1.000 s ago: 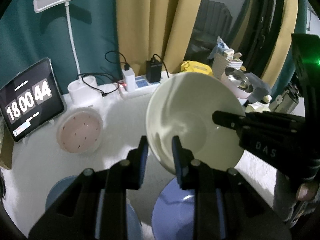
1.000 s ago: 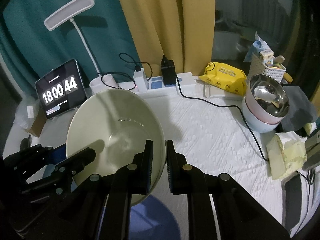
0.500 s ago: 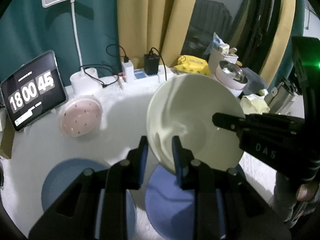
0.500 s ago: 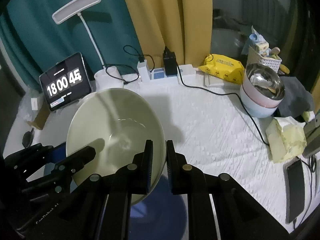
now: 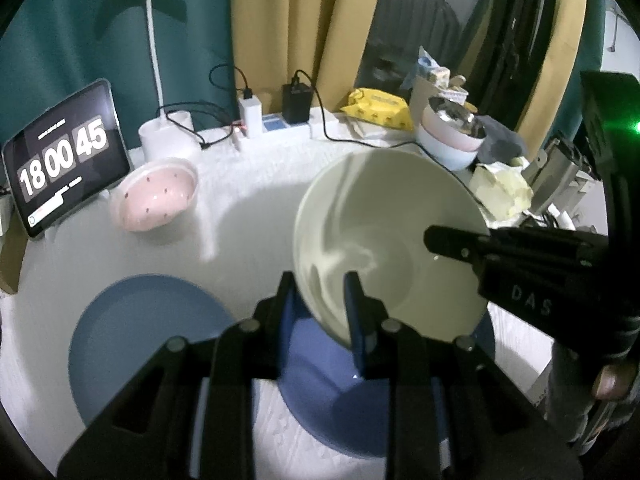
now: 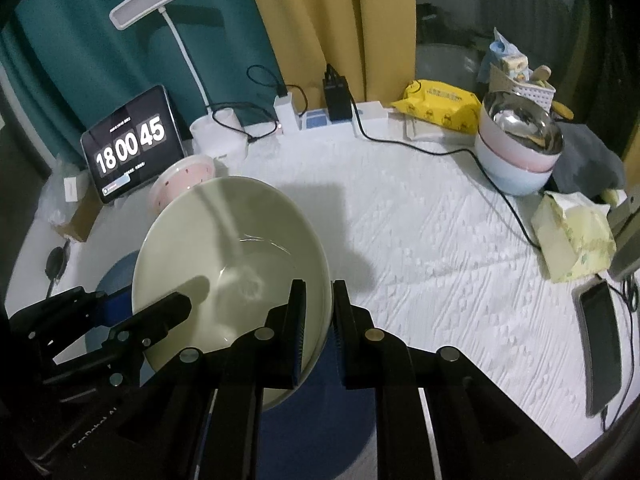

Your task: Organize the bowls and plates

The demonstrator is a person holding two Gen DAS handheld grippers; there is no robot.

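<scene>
free: bare white tablecloth (image 6: 420,240) centre-right | blocked: pink bowl (image 5: 156,200), tablet (image 5: 64,156) left; cable (image 6: 500,196) right

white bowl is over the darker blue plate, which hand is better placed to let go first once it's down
Likely left. Both grippers pinch the white bowl rim, but the right gripper grips the near rim over the darker blue plate, steadier alone than the left gripper.

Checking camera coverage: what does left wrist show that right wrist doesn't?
Left wrist only: a second, lighter blue round plate lying fully exposed on the white tablecloth.

Right wrist only: a dark smartphone at the table's right edge.

Both: the large cream bowl gripped at opposite rim points by the left gripper and right gripper, above a dark blue plate.
</scene>
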